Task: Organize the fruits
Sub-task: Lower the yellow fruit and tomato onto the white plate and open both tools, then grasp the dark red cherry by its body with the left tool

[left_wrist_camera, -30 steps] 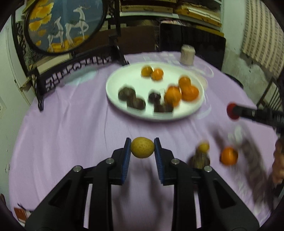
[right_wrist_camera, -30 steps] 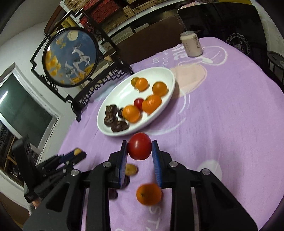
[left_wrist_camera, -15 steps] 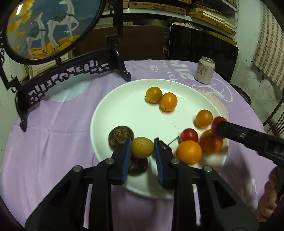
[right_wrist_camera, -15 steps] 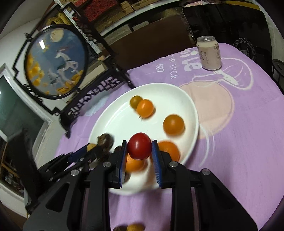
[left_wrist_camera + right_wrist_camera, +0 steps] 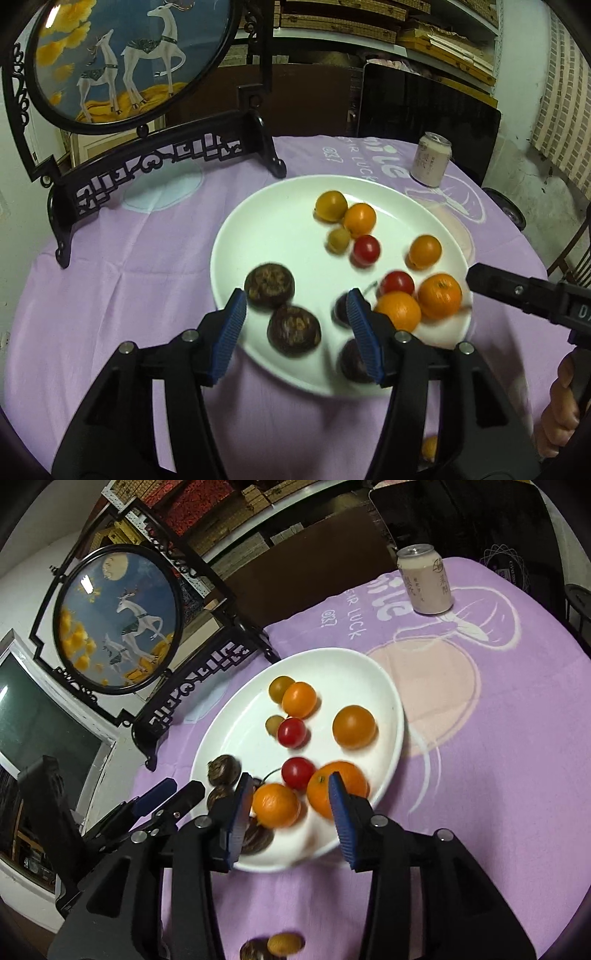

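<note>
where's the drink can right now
The drink can stands upright on the purple tablecloth at the far side of the table, beyond the white plate of fruit, upper right in both wrist views.

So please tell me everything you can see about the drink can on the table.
The drink can is a slim metal can, pale beige-pink, with dark printed characters and a small round logo on its side. Its silver top has a pull tab, and whether it has been opened cannot be told. It stands upright on the purple tablecloth, on the far side of the white plate and apart from it, near the cloth's white printed pattern. Nothing but the cloth touches it.
</note>
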A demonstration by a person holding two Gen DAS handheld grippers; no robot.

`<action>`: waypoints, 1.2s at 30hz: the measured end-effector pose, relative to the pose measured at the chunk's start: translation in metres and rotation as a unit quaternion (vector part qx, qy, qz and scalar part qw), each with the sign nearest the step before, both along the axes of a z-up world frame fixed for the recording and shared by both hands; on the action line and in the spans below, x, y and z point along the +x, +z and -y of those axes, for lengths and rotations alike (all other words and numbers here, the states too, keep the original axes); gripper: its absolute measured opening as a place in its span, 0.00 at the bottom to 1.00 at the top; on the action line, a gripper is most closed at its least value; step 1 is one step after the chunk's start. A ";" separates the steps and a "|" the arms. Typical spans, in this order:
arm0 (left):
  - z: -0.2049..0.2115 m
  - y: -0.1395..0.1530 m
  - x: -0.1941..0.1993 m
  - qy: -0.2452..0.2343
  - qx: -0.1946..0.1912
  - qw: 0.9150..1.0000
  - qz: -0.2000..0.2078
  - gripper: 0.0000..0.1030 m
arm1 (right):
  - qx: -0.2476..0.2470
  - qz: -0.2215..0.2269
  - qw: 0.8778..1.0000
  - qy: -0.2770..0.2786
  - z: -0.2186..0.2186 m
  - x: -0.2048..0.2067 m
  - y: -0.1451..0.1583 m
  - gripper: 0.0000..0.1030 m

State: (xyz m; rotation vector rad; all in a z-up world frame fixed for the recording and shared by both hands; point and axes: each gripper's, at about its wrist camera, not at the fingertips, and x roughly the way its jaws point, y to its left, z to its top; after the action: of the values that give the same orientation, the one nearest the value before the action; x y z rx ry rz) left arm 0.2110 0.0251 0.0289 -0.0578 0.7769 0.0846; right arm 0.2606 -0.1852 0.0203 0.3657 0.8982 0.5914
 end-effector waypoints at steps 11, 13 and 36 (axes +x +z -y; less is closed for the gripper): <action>0.017 -0.017 -0.092 -0.022 0.037 0.999 -0.010 0.63 | 0.003 0.012 1.000 0.014 0.024 -0.066 -0.001 0.49; 0.021 -0.020 -0.110 -0.033 0.038 0.999 -0.007 0.66 | 0.003 0.016 1.000 0.012 0.030 -0.076 -0.001 0.56; 0.090 -0.052 -0.161 -0.165 0.068 0.984 -0.021 0.73 | -0.002 0.016 1.000 -0.001 0.058 -0.113 -0.012 0.58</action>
State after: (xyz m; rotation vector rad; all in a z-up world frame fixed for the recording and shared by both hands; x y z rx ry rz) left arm 0.0499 -0.0647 -0.0227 0.2029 0.8118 -0.1756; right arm 0.1475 -0.2433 0.0078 0.3535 0.8675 0.5917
